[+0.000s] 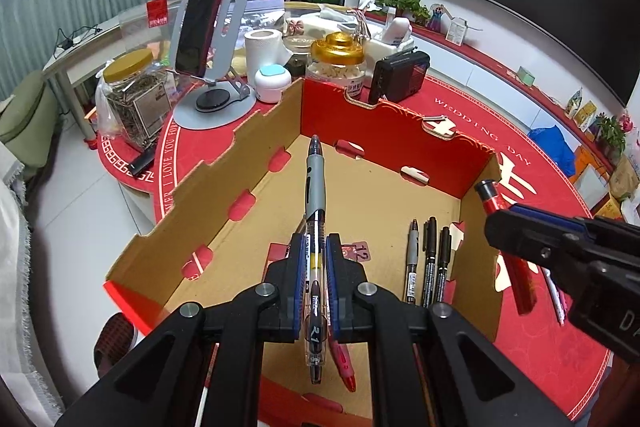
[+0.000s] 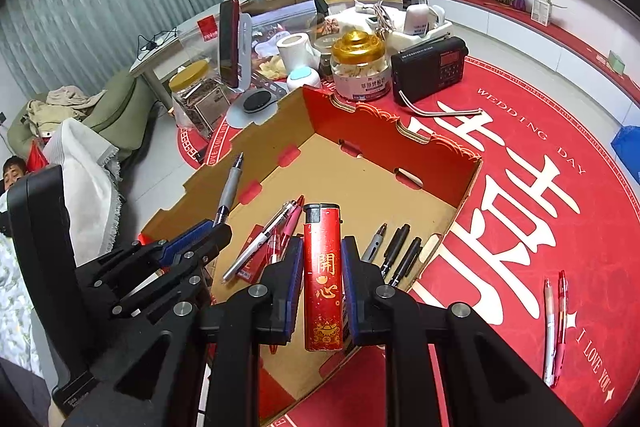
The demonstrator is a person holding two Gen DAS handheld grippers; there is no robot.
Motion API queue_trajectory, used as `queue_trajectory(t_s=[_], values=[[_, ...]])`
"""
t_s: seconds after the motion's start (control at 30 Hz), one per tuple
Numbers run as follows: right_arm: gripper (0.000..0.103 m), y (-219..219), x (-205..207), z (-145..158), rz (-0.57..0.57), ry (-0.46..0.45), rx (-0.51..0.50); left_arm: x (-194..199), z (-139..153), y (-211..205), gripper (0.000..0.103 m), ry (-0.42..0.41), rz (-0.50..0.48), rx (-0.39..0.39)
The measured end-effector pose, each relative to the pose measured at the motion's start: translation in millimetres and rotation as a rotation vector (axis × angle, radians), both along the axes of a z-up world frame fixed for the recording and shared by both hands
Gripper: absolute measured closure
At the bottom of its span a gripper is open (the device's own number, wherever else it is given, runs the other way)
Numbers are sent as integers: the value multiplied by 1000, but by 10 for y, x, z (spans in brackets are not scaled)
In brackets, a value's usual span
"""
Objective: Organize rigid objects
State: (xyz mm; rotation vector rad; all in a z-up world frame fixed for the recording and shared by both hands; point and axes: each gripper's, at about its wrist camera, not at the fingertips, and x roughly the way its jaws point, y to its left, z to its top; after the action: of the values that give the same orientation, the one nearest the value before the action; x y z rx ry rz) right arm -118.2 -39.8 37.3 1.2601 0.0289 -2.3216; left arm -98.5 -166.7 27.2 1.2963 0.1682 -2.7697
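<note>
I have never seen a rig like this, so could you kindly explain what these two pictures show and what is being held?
Each picture comes from a fisheye camera on a hand-held two-finger gripper. In the left wrist view, the left gripper clamps a clear pen over an open cardboard box. In the right wrist view, the right gripper clamps a red lighter. The box already holds three dark pens. Two more pens lie outside on the red tablecloth.
</note>
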Motion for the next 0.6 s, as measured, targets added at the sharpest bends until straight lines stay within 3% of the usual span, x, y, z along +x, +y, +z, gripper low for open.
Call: queue_trajectory(t_s=[0.6], values=[[83,-37,-225,-277,-18,-44,39,-261,-219,51,93,-71,-11,-4]])
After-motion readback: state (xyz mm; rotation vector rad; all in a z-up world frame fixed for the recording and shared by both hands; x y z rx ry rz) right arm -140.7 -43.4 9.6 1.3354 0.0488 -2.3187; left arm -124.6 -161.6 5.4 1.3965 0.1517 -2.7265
